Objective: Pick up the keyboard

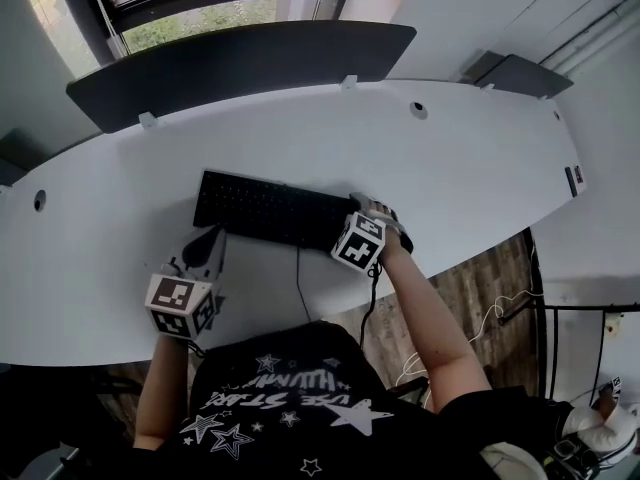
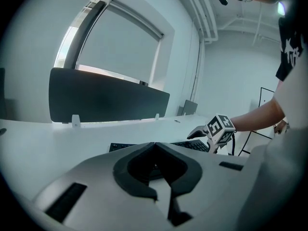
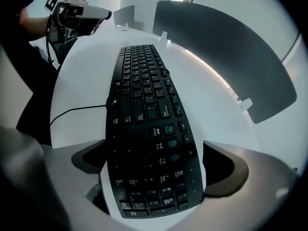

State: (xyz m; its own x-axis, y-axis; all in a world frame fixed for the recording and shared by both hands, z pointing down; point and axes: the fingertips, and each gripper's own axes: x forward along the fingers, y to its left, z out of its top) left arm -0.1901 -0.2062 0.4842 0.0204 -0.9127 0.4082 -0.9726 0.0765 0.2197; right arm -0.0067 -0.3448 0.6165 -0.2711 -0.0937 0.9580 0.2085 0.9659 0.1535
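A black keyboard (image 1: 270, 210) lies flat on the white desk (image 1: 480, 158), its long side running left to right. My right gripper (image 1: 375, 213) points steeply down over the keyboard's right end. In the right gripper view its jaws stand wide, one on each side of the number-pad end of the keyboard (image 3: 149, 109), and a strip of white desk shows beside the left pad (image 3: 89, 160). My left gripper (image 1: 205, 253) hovers low near the keyboard's front left corner, shut and empty, with its tips together (image 2: 155, 143). From there the keyboard (image 2: 192, 145) shows just beyond those tips.
A dark divider panel (image 1: 240, 68) stands along the desk's back edge, with a window behind it. The keyboard's cable (image 1: 298, 283) runs off the curved front edge toward the person. A cable hole (image 1: 418, 110) sits at the back right. Bare floor lies to the right.
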